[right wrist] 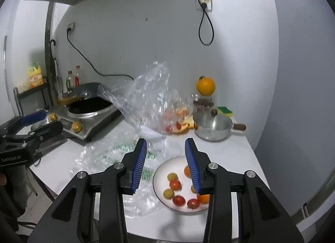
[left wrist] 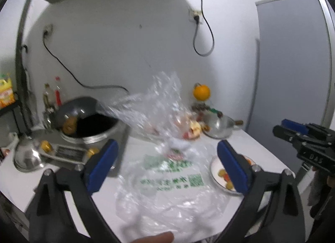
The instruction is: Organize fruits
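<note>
A white plate (right wrist: 161, 171) near the table's front right holds several small red and yellow-green tomatoes (right wrist: 175, 184) and orange pieces (right wrist: 203, 198); it also shows in the left wrist view (left wrist: 215, 167). My right gripper (right wrist: 165, 165) is open and empty just above the plate's near rim. My left gripper (left wrist: 167, 169) is open and empty over a flat plastic bag with green print (left wrist: 167, 178). A crumpled clear bag (right wrist: 146, 98) stands behind, with fruit scraps (right wrist: 180, 126) beside it. A whole orange (right wrist: 205, 86) sits on a jar.
An induction cooker with a black wok (right wrist: 88, 108) stands at the back left. A steel saucepan with lid (right wrist: 213, 125) stands at the back right, a sponge (right wrist: 225, 111) behind it. Bottles (right wrist: 72, 79) line the wall. A steel lid (left wrist: 27, 157) lies left.
</note>
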`<state>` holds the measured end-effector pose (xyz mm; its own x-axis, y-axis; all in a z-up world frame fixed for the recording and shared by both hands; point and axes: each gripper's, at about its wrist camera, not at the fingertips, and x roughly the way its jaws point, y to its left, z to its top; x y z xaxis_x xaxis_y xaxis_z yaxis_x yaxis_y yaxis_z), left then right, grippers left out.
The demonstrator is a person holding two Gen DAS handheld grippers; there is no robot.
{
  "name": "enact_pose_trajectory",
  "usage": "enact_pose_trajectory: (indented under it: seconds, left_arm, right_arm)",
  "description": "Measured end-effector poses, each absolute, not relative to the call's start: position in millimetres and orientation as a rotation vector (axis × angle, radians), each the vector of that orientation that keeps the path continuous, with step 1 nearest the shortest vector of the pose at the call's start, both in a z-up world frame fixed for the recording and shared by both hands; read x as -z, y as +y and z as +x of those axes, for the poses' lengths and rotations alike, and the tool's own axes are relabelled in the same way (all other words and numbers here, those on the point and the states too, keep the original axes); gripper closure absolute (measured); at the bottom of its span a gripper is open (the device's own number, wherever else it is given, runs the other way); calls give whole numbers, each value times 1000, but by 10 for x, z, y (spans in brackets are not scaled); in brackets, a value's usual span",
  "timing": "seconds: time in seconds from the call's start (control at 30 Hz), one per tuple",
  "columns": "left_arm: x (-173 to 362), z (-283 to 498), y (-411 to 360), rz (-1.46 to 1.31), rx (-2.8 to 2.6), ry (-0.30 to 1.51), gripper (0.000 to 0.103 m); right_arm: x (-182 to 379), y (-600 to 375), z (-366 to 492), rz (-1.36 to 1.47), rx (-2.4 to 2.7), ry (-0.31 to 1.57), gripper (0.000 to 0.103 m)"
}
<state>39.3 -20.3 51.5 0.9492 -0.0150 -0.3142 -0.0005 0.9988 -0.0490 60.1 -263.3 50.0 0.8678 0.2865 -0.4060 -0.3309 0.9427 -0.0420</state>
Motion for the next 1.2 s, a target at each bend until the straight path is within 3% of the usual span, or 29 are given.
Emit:
enact_pose_trajectory:
  seconds: [0.1,0.17,0.47,1.2]
  left_arm:
    - [-633,339,-142,-37,-29,280,2]
    - [-708,322,-86,-31,-50,260,1]
    - [-878,233,64,-37,-104,200,1]
    - [-873,400,-48,-52,-86,216,1]
  right_arm:
    - [-653,-2585,558,-113,-327,371,56]
    - [-736,-2555,521,-111,-332,351,39]
    - [-1016,-2511,493,-113,-343,293,38]
    - [-1041,-2575,683,-106,-357,288,38]
